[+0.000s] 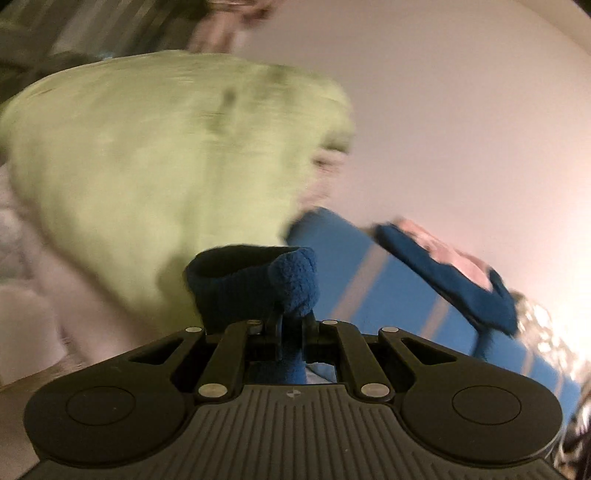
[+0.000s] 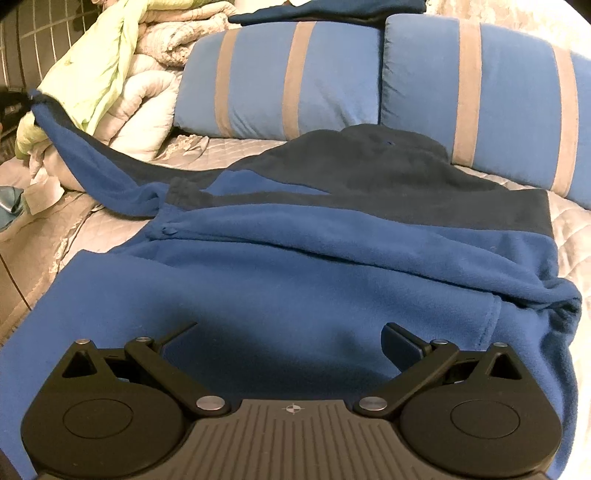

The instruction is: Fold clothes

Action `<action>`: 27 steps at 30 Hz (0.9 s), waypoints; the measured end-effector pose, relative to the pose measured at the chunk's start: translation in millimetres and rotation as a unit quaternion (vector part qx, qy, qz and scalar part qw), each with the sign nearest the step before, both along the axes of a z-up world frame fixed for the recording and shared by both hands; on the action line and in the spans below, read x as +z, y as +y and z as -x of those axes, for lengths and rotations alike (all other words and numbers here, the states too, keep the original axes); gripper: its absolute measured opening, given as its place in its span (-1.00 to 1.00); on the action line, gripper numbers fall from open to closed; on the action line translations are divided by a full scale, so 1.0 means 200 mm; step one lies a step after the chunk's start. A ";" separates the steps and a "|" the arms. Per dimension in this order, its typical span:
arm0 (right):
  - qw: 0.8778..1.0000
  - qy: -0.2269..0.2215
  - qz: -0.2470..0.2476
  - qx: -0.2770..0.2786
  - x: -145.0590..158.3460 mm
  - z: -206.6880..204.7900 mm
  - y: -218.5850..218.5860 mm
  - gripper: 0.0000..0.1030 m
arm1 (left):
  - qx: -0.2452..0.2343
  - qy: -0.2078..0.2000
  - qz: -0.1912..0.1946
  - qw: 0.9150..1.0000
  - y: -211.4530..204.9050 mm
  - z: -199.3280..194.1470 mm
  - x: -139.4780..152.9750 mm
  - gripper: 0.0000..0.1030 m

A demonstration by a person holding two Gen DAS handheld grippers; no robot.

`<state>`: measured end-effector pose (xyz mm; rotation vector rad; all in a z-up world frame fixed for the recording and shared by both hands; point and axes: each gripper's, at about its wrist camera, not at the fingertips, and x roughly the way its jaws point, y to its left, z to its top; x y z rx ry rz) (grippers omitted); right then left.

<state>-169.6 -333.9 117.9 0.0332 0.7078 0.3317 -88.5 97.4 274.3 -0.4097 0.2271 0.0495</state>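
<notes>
A blue fleece jacket (image 2: 295, 288) with dark navy shoulders and hood lies spread on the bed. One sleeve (image 2: 92, 158) stretches up and left, lifted off the bed. In the left wrist view my left gripper (image 1: 290, 325) is shut on the sleeve's navy cuff (image 1: 255, 280), held in the air; the view is blurred. My right gripper (image 2: 290, 336) is open and empty, low over the jacket's lower body.
Two blue pillows with tan stripes (image 2: 280, 77) (image 2: 480, 96) stand behind the jacket. A pale green cloth (image 2: 96, 74) and a white quilt (image 2: 147, 107) pile at the back left. Dark folded clothes (image 2: 325, 11) lie on top of the pillows. The quilted bedspread (image 2: 569, 229) shows at right.
</notes>
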 end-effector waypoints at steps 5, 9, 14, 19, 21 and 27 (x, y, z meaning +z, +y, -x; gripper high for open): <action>1.000 0.001 -0.001 -0.005 -0.01 0.00 -0.01 0.99 | -0.057 -0.004 -0.061 0.997 -0.29 -0.06 0.02 -0.83; 1.000 0.010 -0.006 -0.005 -0.01 -0.01 -0.01 0.99 | -0.095 -0.001 -0.096 0.991 -0.50 -0.11 -0.01 -0.83; 1.000 0.015 -0.017 -0.008 -0.02 -0.02 -0.04 0.99 | -0.140 0.004 -0.117 0.983 -0.74 -0.12 -0.07 -0.83; 0.999 0.018 -0.029 -0.014 -0.02 -0.02 -0.05 0.99 | -0.181 0.011 -0.137 0.974 -0.93 -0.14 -0.14 -0.83; 0.999 0.019 -0.033 -0.014 -0.02 -0.02 -0.05 0.99 | -0.197 0.012 -0.146 0.969 -1.01 -0.14 -0.16 -0.83; 0.999 0.024 -0.041 -0.013 -0.02 -0.03 -0.06 0.99 | -0.250 0.002 -0.182 0.951 -1.24 -0.13 -0.20 -0.83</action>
